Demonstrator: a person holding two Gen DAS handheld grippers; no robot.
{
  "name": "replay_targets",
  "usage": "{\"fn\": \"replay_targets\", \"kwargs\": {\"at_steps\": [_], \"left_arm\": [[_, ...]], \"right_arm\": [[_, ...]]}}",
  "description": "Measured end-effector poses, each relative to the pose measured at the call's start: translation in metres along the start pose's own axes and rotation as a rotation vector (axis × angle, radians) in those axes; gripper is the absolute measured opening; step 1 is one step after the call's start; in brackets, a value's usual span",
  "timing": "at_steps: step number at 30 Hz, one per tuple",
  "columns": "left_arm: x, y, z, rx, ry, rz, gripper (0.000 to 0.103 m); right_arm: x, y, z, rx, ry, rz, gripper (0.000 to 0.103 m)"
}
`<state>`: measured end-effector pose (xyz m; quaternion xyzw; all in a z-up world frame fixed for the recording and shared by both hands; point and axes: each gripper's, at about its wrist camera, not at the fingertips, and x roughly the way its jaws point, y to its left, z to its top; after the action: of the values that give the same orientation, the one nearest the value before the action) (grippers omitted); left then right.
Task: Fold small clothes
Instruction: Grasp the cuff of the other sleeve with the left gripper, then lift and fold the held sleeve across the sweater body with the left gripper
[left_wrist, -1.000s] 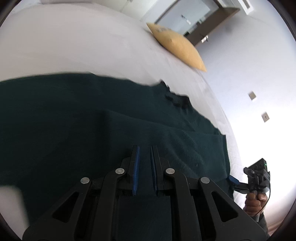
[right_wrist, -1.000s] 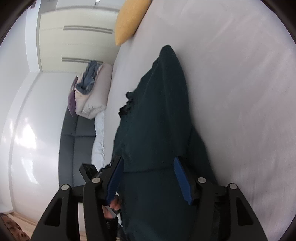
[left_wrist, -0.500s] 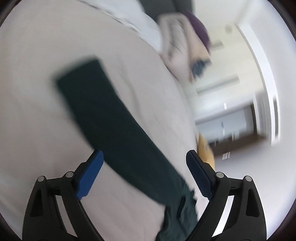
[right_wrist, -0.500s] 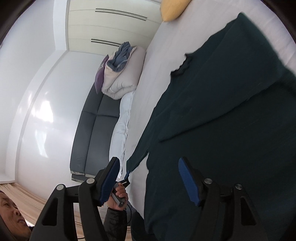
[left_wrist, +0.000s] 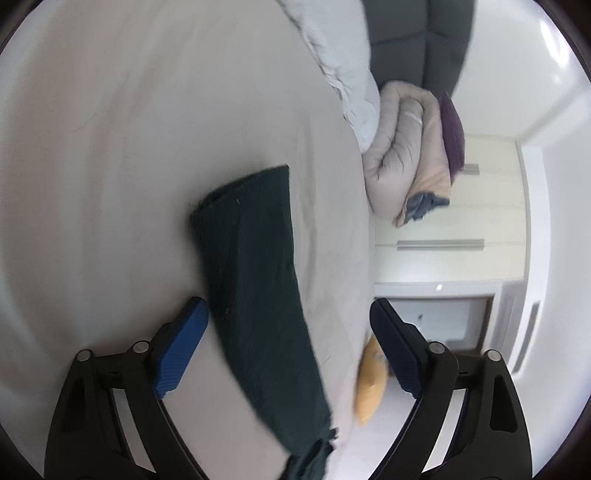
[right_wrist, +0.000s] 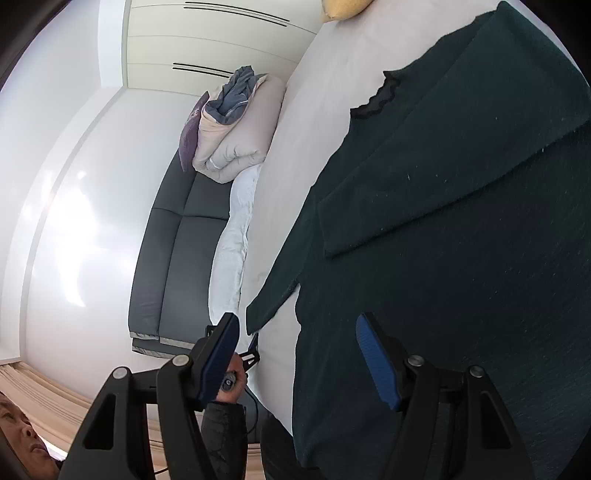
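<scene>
A dark green long-sleeved top (right_wrist: 461, 277) lies flat on the white bed (left_wrist: 110, 147). One sleeve (right_wrist: 461, 158) is folded across its body. The other sleeve (left_wrist: 255, 288) stretches out over the sheet, cuff end far from me. My left gripper (left_wrist: 288, 306) hovers over that sleeve; its jaws are wide and closing, the sleeve shows between the blue pads (left_wrist: 181, 354), and they do not press it. In the right wrist view the left gripper (right_wrist: 253, 347) sits by the cuff (right_wrist: 258, 317). My right gripper (right_wrist: 297, 321) stands open above the top's body, holding nothing.
A rolled beige duvet (left_wrist: 402, 158) and a purple cushion (left_wrist: 452, 133) are piled past the bed's far edge on a grey sofa (right_wrist: 177, 258). A yellow pillow (left_wrist: 369, 384) lies at the head of the bed. Pale wardrobe doors (right_wrist: 221, 40) stand behind.
The left gripper, shut over the top's body a second ago, has opened, rolled and swung across to the outstretched sleeve. The right gripper has pulled back a little and stays open.
</scene>
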<state>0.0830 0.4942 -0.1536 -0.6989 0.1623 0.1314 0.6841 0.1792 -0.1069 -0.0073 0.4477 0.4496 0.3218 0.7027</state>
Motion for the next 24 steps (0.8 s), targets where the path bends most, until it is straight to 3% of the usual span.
{"fn": "replay_targets", "kwargs": {"at_steps": [7, 12, 14, 16, 19, 22, 24], "left_arm": [[0.029, 0.020, 0.018, -0.110, 0.033, -0.017, 0.032], [0.040, 0.027, 0.025, -0.103, 0.025, -0.021, 0.024], [0.040, 0.025, 0.025, -0.097, 0.008, -0.018, 0.015], [0.034, 0.017, 0.020, -0.057, -0.012, -0.005, 0.011], [0.041, -0.024, 0.006, 0.082, -0.013, 0.021, 0.008], [0.055, -0.073, -0.025, 0.256, 0.026, 0.040, 0.008], [0.074, -0.114, -0.062, 0.435, 0.084, 0.061, 0.008]], "right_arm": [[0.007, -0.010, -0.006, 0.029, 0.001, -0.007, 0.070], [0.006, -0.013, -0.008, 0.031, -0.003, -0.011, 0.070], [0.004, -0.015, -0.007, 0.034, -0.013, -0.009, 0.070], [0.000, -0.019, -0.007, 0.041, -0.024, -0.003, 0.070], [-0.005, -0.024, -0.007, 0.044, -0.039, -0.005, 0.070], [-0.012, -0.030, -0.006, 0.050, -0.054, -0.002, 0.070], [-0.017, -0.036, -0.004, 0.058, -0.066, 0.008, 0.070]]}}
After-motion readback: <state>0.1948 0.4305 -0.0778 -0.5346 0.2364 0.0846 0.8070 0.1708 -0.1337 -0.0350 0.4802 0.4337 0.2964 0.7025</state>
